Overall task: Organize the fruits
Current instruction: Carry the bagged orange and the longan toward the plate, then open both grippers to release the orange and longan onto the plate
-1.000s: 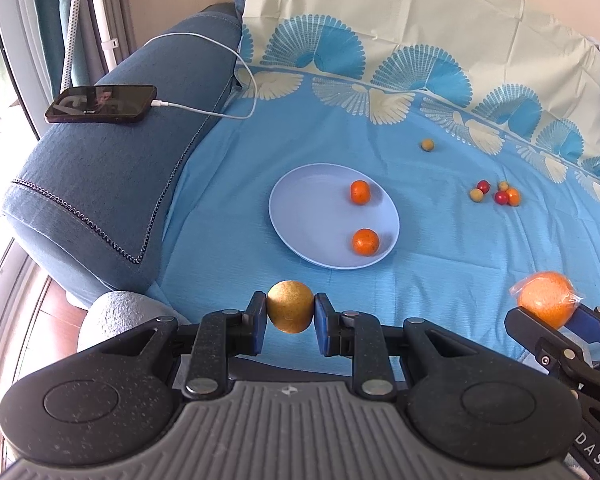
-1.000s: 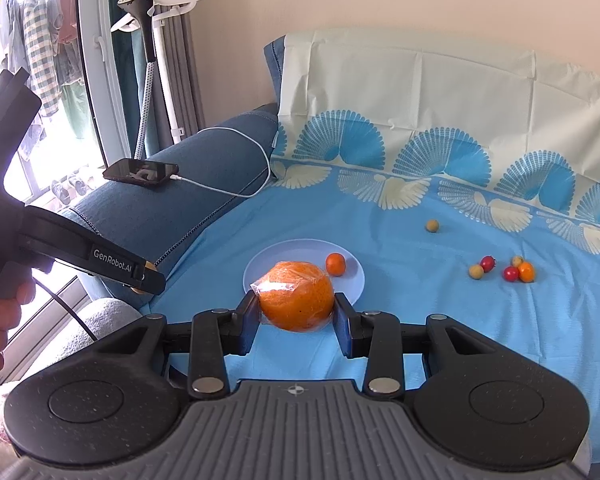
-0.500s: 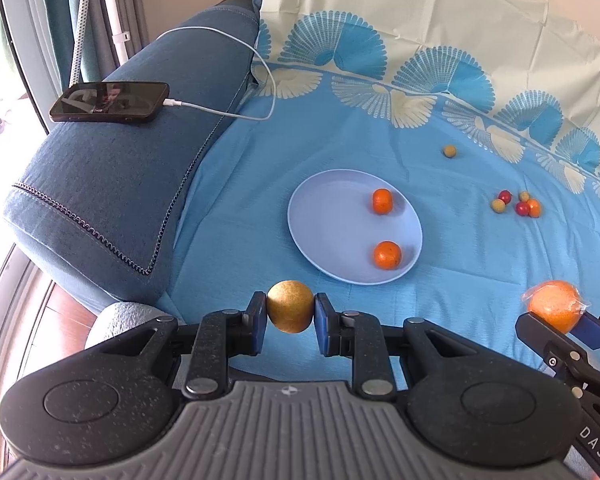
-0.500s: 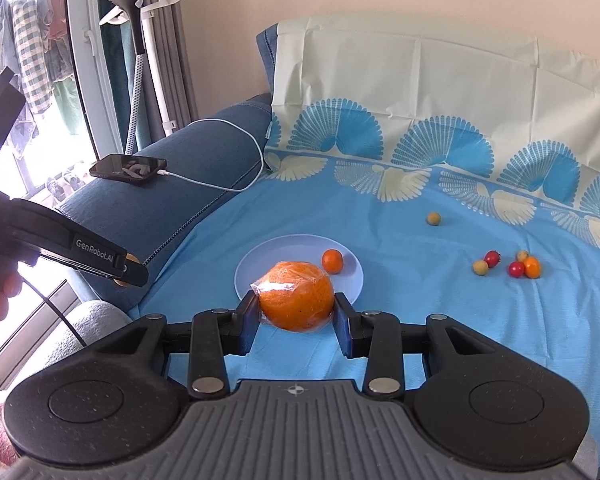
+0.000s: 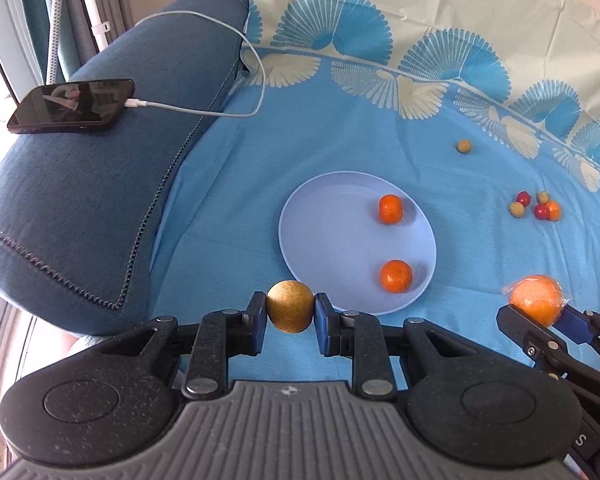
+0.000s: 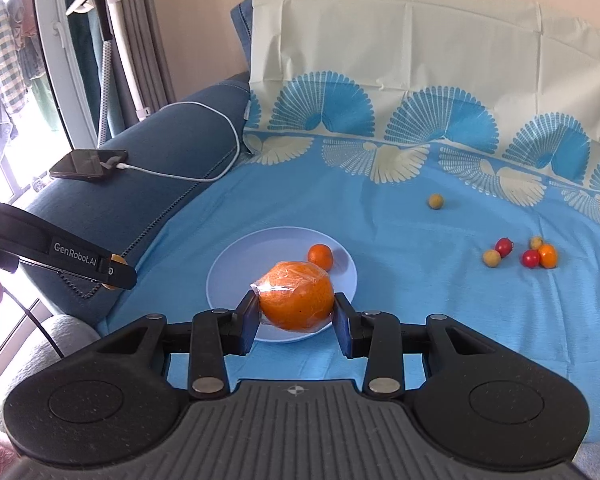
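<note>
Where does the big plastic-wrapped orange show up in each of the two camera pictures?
Left wrist view: the wrapped orange sits at the right edge, pinched in the right claw.
Right wrist view: it fills the lower centre, between that claw's fingers.
Shared landmark: the pale blue plate.

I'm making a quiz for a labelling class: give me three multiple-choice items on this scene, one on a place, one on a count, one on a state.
1. Where does the black smartphone lie?
A. on the blue sofa armrest
B. on the plate
C. on the floor

2. How many small oranges lie on the round pale-blue plate?
A. none
B. two
C. four

3. What does the right gripper hold?
A. nothing
B. a red cherry tomato
C. a plastic-wrapped orange

Answers: 1 A, the phone rests on the blue sofa armrest. 2 B, the left wrist view shows two small oranges on the plate. 3 C, its fingers clamp the plastic-wrapped orange.
</note>
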